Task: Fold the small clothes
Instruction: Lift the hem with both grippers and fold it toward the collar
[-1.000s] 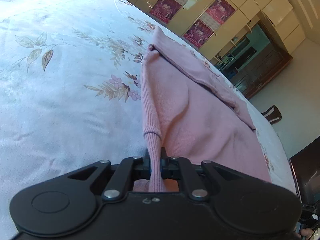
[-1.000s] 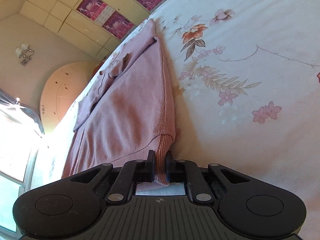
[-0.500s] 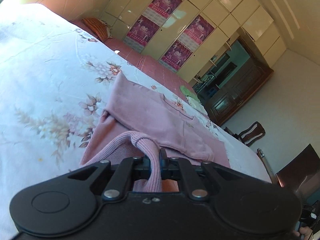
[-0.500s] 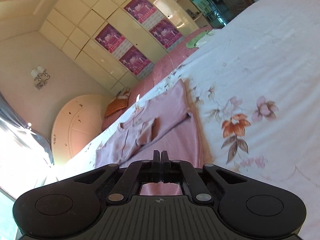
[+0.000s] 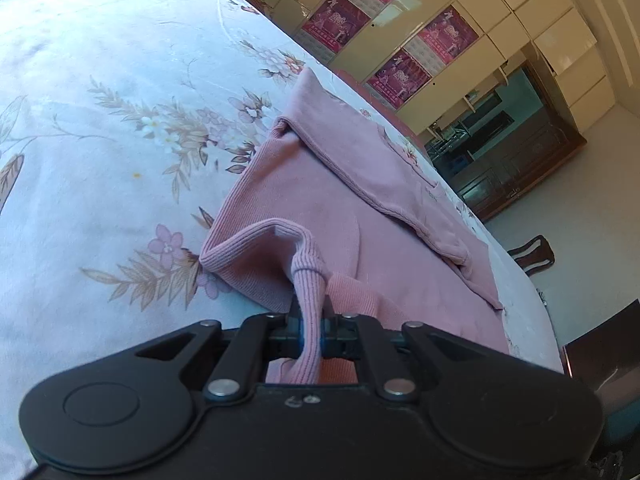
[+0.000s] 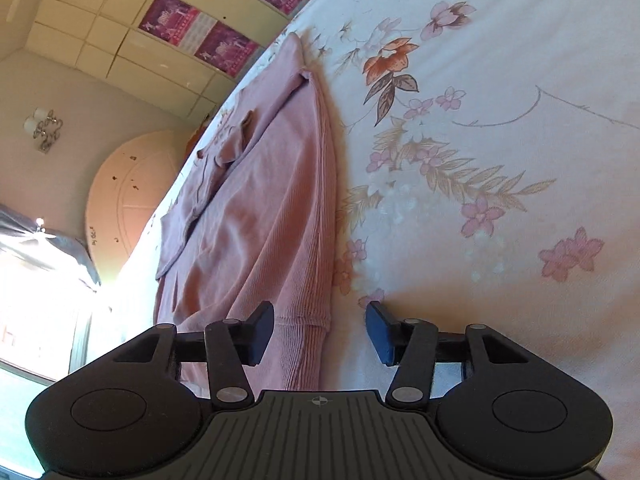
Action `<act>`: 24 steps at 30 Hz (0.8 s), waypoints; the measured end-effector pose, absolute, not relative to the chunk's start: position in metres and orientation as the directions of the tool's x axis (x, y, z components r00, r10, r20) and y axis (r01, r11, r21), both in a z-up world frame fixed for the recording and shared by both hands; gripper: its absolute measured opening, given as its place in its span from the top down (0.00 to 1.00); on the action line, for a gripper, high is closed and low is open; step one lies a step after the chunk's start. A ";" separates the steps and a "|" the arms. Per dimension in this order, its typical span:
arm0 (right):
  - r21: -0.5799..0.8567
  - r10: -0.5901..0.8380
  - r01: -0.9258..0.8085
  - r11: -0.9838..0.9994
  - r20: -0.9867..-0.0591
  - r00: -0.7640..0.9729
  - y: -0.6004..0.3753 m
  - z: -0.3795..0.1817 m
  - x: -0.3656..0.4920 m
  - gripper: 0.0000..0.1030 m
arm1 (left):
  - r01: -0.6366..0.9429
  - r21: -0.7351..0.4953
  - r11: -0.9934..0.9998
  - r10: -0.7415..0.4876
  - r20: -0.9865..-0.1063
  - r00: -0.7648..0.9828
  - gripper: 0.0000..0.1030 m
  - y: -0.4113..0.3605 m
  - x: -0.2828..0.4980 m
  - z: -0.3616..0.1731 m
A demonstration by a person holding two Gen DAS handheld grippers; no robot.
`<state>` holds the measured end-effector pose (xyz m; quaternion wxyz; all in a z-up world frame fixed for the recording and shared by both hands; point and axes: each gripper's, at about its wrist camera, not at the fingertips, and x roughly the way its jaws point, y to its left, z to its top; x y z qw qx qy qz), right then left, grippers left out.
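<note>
Where left gripper (image 5: 311, 320) pinches, sweater (image 5: 360, 208).

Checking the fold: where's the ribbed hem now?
In the left wrist view, the ribbed hem is pinched in the left gripper, lifted off the floral bedsheet.

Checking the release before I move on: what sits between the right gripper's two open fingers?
In the right wrist view, the right gripper stands open; the pink sweater ribbed hem lies between the fingers beside the left one, unclamped, with bare floral bedsheet filling the rest.
</note>
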<state>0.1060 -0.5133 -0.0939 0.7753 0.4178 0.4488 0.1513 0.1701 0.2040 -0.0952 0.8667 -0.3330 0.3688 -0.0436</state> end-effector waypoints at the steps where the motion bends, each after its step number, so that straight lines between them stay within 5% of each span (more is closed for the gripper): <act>1: 0.796 0.629 0.134 0.591 -0.558 0.542 -0.510 -0.095 0.108 0.50 | -0.174 -0.610 0.773 -0.318 -0.610 0.726 0.95 0.205 0.168 -0.095; 5: 0.790 0.639 0.095 0.605 -0.553 0.534 -0.497 -0.094 0.110 0.51 | -0.187 -0.608 0.772 -0.305 -0.613 0.729 0.95 0.209 0.163 -0.096; 7: 0.788 0.644 0.104 0.608 -0.565 0.516 -0.493 -0.096 0.115 0.76 | -0.195 -0.606 0.771 -0.299 -0.615 0.730 0.95 0.209 0.161 -0.096; 9: 0.780 0.633 0.091 0.619 -0.565 0.529 -0.492 -0.095 0.115 0.89 | -0.202 -0.601 0.774 -0.288 -0.617 0.732 0.95 0.209 0.160 -0.095; 15: 0.799 0.578 0.024 0.601 -0.455 0.678 -0.517 -0.050 0.118 0.90 | -0.152 -0.582 0.799 -0.253 -0.555 0.793 0.95 0.206 0.150 -0.071; 18: 0.755 0.557 0.050 0.654 -0.525 0.644 -0.519 -0.054 0.144 0.90 | -0.183 -0.581 0.793 -0.263 -0.598 0.757 0.95 0.203 0.163 -0.080; 24: 0.776 0.579 -0.017 0.630 -0.454 0.677 -0.517 -0.022 0.190 0.90 | -0.137 -0.700 0.700 -0.318 -0.479 0.818 0.95 0.208 0.203 -0.050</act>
